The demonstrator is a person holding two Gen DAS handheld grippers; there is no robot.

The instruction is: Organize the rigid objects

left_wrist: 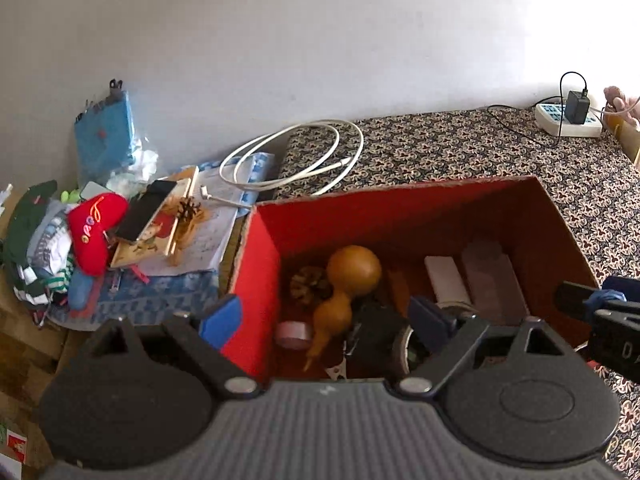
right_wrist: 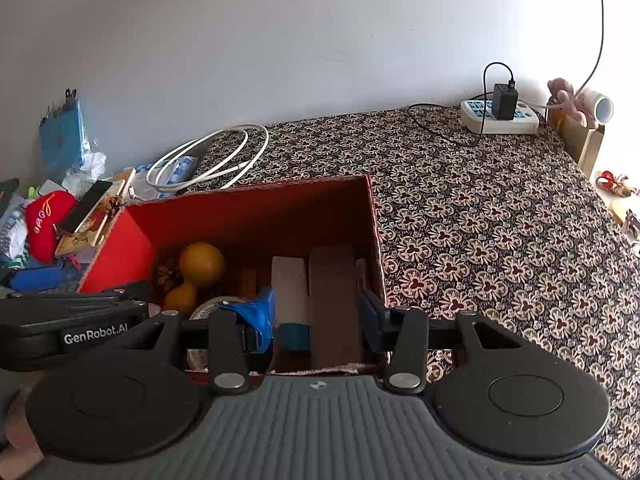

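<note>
Both grippers, left (left_wrist: pixel 326 320) and right (right_wrist: pixel 316 320), hang open and empty over the red box (left_wrist: pixel 400 208); next likely comes fetching another hard item from the pile (left_wrist: pixel 160 220).

Your left gripper (left_wrist: pixel 326 320) hides the near floor of the red box (left_wrist: pixel 400 208) at six o'clock, and the gourd's (left_wrist: pixel 348 280) tip blurs there. At three o'clock the frame cuts off your right gripper (left_wrist: pixel 600 308). In the right wrist view, the tape roll (right_wrist: pixel 212 306) sits half hidden behind a blue pad (right_wrist: pixel 256 316).
</note>
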